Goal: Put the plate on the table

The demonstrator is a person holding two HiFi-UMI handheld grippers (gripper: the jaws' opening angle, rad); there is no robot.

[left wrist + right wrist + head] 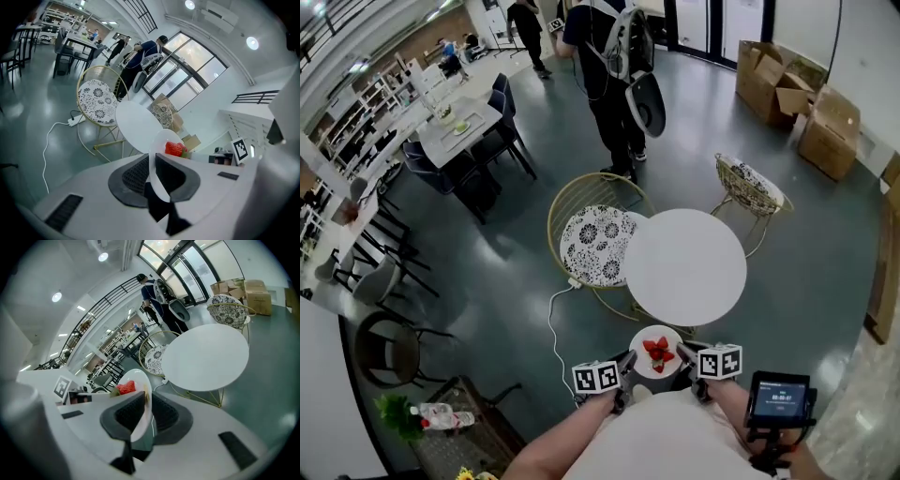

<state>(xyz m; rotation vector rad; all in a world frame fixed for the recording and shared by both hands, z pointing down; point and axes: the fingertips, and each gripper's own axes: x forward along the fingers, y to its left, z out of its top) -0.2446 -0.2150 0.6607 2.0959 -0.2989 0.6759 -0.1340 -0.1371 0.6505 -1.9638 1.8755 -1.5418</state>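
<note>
While the plate (667, 336) hangs in the air just short of the table (684, 265), not yet set down, the items read left to right as follows.

- Cable (551, 323): white, loose on the floor, running toward the chair's foot. Below the plate's path; no hindrance.
- Chair (595, 244): wire frame, patterned cushion, tucked against the table's left edge. Beside the route, not across it.
- Left gripper (629, 361): jaws closed on the plate's left rim.
- Plate: white and small, with strawberries (657, 353) on it. It is gripped at opposite rims, likely to keep it level so the fruit stays put.
- Right gripper (683, 353): jaws pinched onto the right rim.
- Table: round and white, with a bare top straight ahead of the plate. Nothing stands on it to block a landing.
- Second chair (750, 187): at the table's far right, apart from the route.
- Person (609, 75): standing beyond the table, well apart.
- Boxes (797, 94): cardboard, far right, by the wall.
</note>
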